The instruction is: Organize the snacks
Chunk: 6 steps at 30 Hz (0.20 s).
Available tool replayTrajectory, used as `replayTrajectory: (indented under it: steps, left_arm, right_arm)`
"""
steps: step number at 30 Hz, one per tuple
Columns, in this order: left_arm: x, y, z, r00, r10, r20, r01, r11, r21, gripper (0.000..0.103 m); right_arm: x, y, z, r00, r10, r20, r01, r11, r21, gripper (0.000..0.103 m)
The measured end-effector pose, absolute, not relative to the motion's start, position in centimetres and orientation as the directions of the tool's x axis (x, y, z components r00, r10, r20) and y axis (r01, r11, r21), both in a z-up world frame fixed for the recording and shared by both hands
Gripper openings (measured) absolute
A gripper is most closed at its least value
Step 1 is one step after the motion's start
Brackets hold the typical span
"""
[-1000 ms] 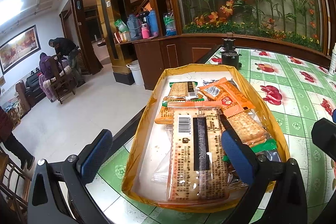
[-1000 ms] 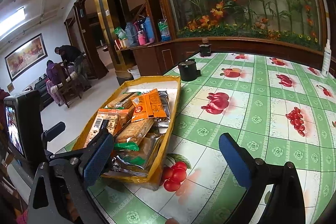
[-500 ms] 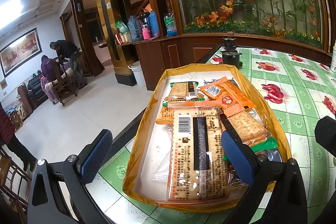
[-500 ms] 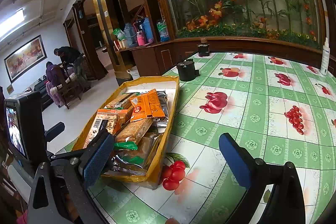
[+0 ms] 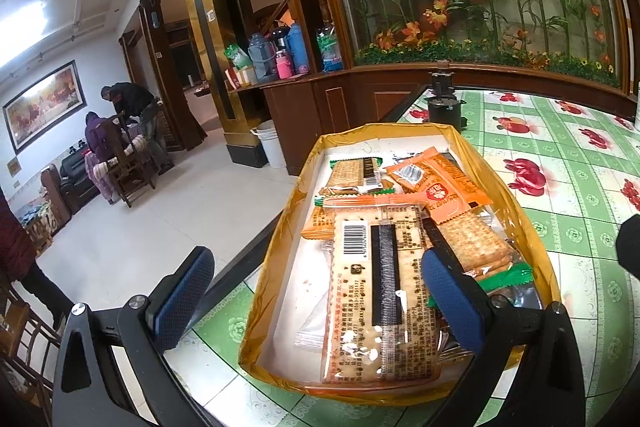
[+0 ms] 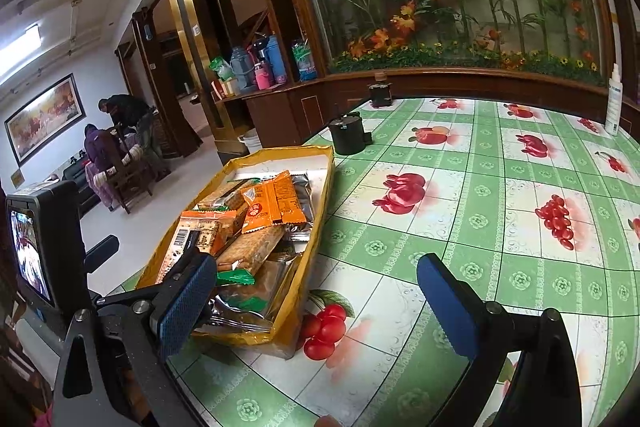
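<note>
Snacks piled in yellow tray (image 5: 276, 259) on fruit-print tablecloth (image 6: 480, 187), same as before. Left gripper (image 5: 316, 291) and right gripper (image 6: 316, 301) both spread wide, gripping nothing. Cracker pack (image 5: 380, 291) on top, barcode up, print too small to read.

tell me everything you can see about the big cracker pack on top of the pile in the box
The big cracker pack is a long clear wrapper showing tan square crackers, with a white barcode, a black seam strip and dark print. It lies flat and sealed on other snacks inside the yellow-walled box, lengthwise toward the camera. The open left claw hovers around it, not gripping.
</note>
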<state>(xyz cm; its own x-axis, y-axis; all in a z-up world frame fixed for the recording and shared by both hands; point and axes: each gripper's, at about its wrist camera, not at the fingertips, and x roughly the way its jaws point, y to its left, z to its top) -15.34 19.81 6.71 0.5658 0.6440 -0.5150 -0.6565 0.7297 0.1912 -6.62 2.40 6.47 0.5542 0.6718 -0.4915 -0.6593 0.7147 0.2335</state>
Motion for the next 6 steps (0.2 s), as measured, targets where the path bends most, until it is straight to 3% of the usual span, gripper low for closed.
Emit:
replayTrajectory:
  steps: [6]
  left_arm:
    - [-15.7, 21.3, 6.8, 0.563, 0.622, -0.545, -0.65, 0.74, 0.174, 0.103]
  right_arm:
    - [-6.5, 1.5, 6.5, 0.558, 0.674, -0.484, -0.647, 0.719, 0.254, 0.102]
